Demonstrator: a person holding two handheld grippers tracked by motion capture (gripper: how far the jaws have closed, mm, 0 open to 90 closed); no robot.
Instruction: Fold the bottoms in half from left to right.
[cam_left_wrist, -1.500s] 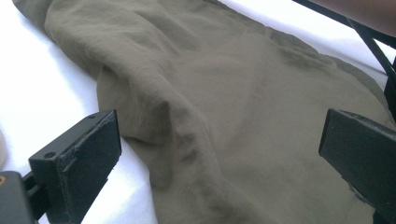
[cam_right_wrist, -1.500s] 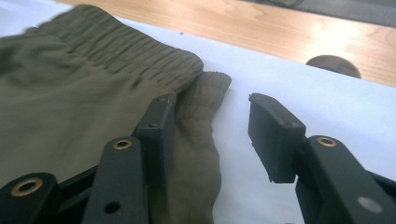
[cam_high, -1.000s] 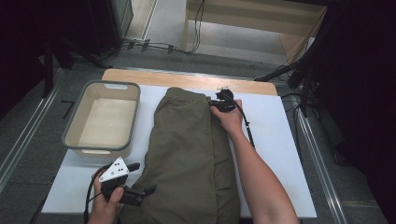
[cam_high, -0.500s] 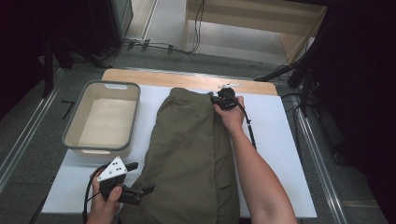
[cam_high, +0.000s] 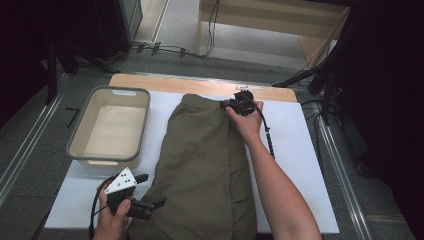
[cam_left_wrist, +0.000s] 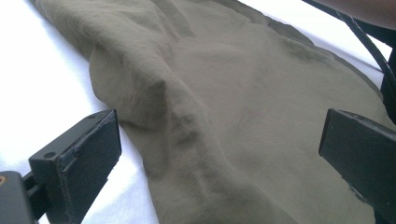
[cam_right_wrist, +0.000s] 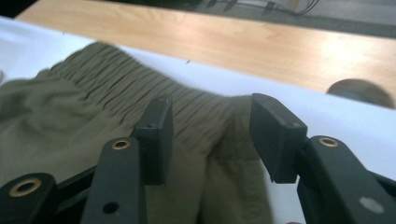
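Your olive garment (cam_high: 202, 170) lies lengthwise down the middle of the worktop (cam_high: 300, 150), its gathered elastic waistband (cam_right_wrist: 140, 88) at the far end just short of the bare wooden strip (cam_right_wrist: 261, 42), its near end running off the bottom of the high view. Open room: a wide band of white sheet to the right of the cloth, crossed by your right forearm and the trailing cable; a narrower strip on the left between the cloth and the grey tub (cam_high: 111, 127), which sits at the worktop's left edge. Your right tool (cam_high: 235, 104) is at the waistband's right corner — its jaws have just been opening and now stand apart, astride the ribbed band, pads clear of the fabric. Your left tool (cam_high: 150, 190) rests at the near left edge of the garment, jaws wide apart, with a raised fold of cloth (cam_left_wrist: 154, 93) lying between them, untouched by either pad. Surface: smooth white sheet over a pale wood top; grey floor, metal rails along both sides and loose cables beyond the far edge. Materials: the cloth is matte, soft, lightly creased, with a lengthwise fold ridge right of centre; the tub is a rounded rectangle, cream inside, with a handle slot in its far wall.
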